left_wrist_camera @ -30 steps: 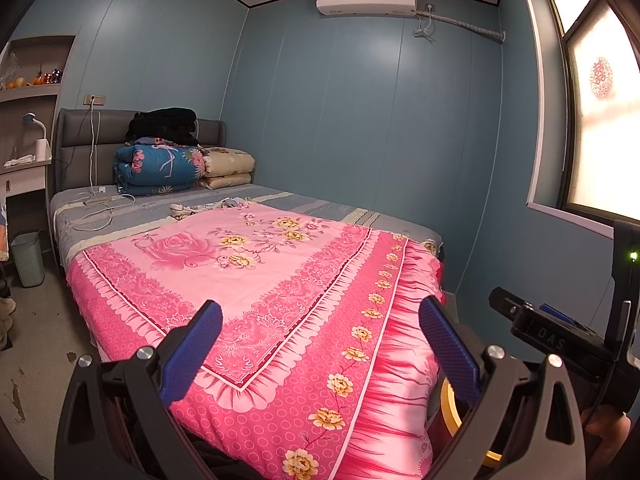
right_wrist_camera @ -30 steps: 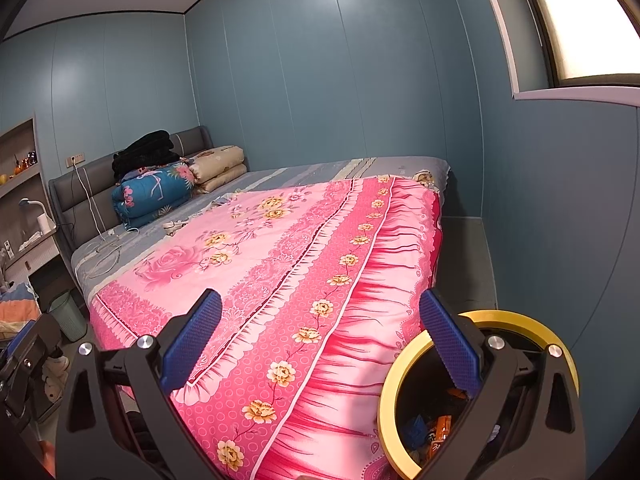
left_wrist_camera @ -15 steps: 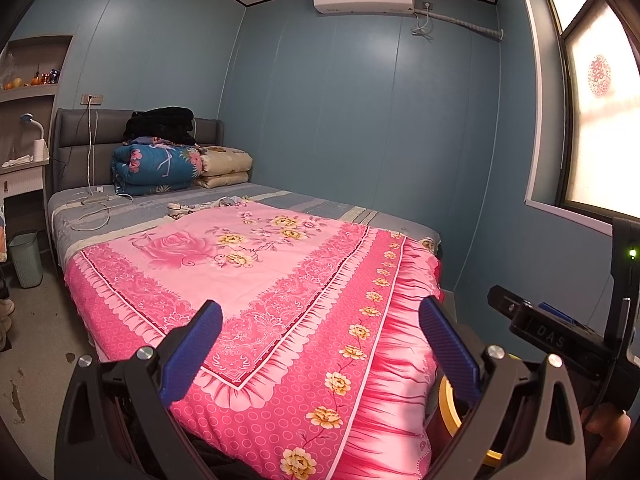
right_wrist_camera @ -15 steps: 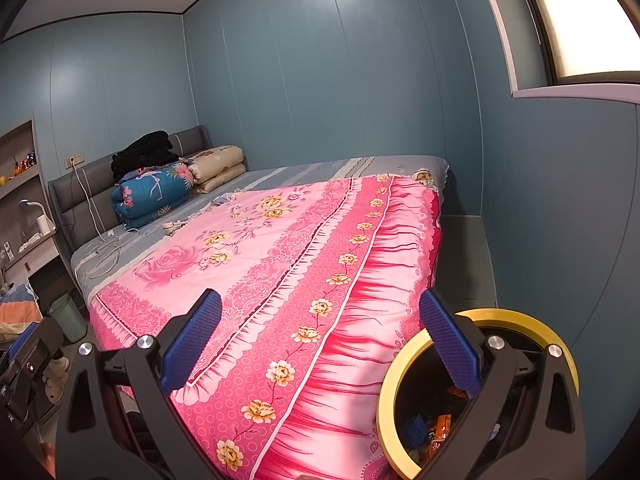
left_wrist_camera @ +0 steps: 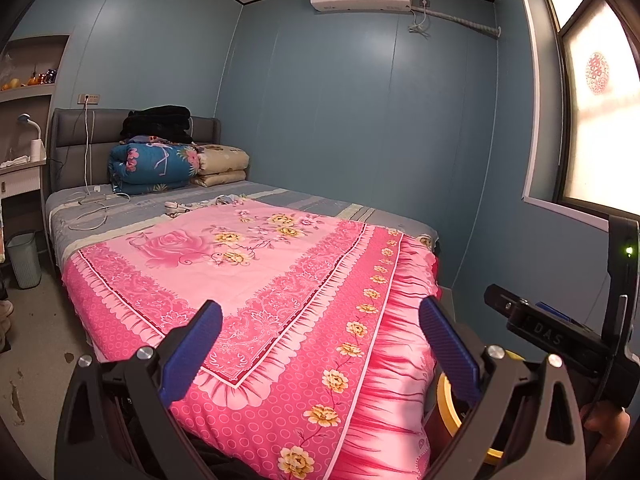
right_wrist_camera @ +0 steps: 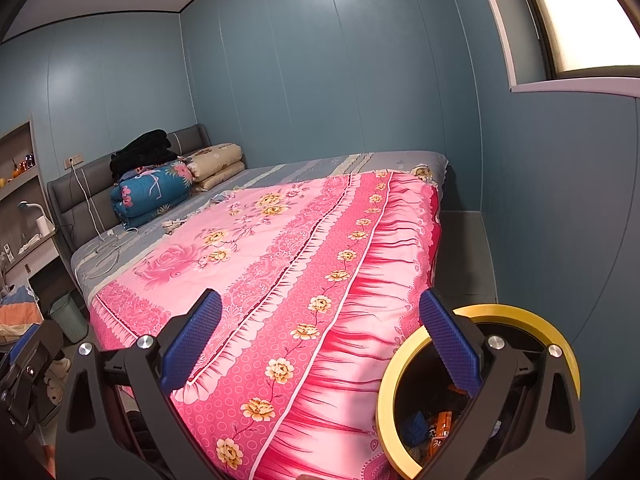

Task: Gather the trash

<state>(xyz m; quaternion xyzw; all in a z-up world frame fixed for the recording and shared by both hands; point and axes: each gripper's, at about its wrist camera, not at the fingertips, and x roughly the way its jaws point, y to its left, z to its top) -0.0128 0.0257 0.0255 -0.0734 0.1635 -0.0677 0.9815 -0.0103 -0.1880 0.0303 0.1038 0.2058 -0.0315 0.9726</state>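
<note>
While both the left gripper (left_wrist_camera: 320, 344) and the right gripper (right_wrist_camera: 320, 340) were spread wide and held nothing, the yellow-rimmed bin (right_wrist_camera: 404, 360) at near right already contained wrappers (right_wrist_camera: 440, 424). Small scraps (left_wrist_camera: 178, 208), possibly trash, lay far across the pink quilt (left_wrist_camera: 256, 264); reaching them meant passing the white cables (left_wrist_camera: 92, 210).

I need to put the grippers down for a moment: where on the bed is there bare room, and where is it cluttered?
The pink floral bedspread is bare from its foot edge to its upper hem. Past the hem, the grey sheet is crowded with white cables, small items and folded quilts by the headboard.
</note>
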